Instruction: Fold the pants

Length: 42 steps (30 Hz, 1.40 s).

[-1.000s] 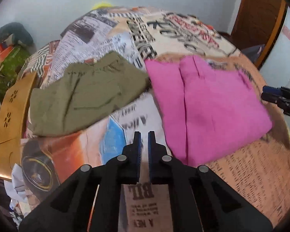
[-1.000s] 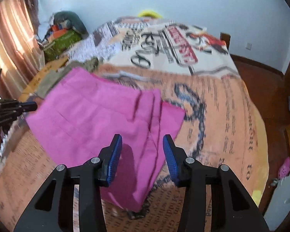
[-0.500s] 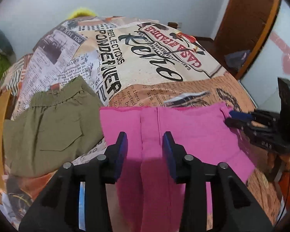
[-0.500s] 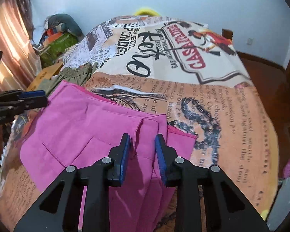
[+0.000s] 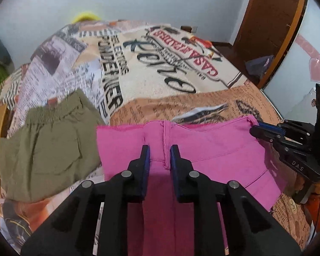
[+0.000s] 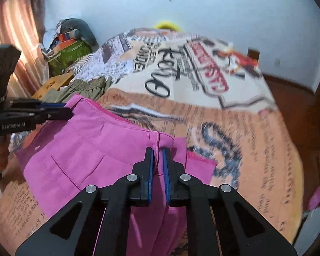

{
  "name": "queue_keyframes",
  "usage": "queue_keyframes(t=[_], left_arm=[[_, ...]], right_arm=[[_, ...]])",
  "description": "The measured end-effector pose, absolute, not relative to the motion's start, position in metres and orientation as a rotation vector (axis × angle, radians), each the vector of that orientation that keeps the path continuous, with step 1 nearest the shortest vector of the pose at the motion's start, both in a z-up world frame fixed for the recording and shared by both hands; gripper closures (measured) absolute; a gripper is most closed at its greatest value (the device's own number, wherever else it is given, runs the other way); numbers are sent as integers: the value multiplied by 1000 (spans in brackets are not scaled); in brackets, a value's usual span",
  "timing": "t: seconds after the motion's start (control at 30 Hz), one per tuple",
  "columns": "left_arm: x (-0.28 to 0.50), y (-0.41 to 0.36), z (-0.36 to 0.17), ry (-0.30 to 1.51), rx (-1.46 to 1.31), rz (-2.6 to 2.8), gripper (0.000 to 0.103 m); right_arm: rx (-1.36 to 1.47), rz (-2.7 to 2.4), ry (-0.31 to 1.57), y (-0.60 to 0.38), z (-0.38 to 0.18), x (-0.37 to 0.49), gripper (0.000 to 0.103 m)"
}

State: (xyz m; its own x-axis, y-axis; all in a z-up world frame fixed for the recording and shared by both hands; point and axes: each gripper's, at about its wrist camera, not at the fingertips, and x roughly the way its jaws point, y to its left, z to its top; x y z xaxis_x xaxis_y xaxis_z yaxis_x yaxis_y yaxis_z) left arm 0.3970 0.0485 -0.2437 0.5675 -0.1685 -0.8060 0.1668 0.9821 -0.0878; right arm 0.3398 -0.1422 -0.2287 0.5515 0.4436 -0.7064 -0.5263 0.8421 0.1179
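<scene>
In the left wrist view the left hand-held gripper (image 5: 159, 152) fills the lower middle of the frame, its jaws narrow and closing, with a raised fold of the pink pants (image 5: 213, 149) between them near the seam; whether the pads press it yet cannot be told. In the right wrist view the right hand-held gripper (image 6: 157, 155) sits at lower centre, its jaws drawn almost together on a pinched ridge of the pink pants (image 6: 85, 147) at their upper edge. The pants lie across the lower middle of both frames on a bed covered by a newspaper-print bedspread (image 5: 160, 81). Each gripper shows at the other view's edge: the right one at the right of the left view, at the pants' far corner; the left one at the left of the right view. Olive green shorts (image 5: 47, 145) lie just left of the pants, touching their edge. Beyond the bed stands a pale blue wall (image 6: 224, 10), a wooden door (image 5: 271, 21) at upper right.
</scene>
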Motion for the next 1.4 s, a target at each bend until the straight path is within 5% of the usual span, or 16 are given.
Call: queue_keyframes(t=[0.6, 0.83, 1.0, 1.4], left_arm=[[407, 49, -250, 977, 6, -181, 78], [379, 65, -213, 915, 72, -135, 46], [361, 84, -207, 924, 43, -116, 40], [343, 82, -246, 1031, -73, -206, 36]], right_arm=[[-110, 540, 898, -145, -236, 360, 93], [-80, 507, 861, -162, -200, 337, 90], [-94, 457, 824, -171, -184, 320, 56], [-38, 459, 961, -174, -231, 296, 50]])
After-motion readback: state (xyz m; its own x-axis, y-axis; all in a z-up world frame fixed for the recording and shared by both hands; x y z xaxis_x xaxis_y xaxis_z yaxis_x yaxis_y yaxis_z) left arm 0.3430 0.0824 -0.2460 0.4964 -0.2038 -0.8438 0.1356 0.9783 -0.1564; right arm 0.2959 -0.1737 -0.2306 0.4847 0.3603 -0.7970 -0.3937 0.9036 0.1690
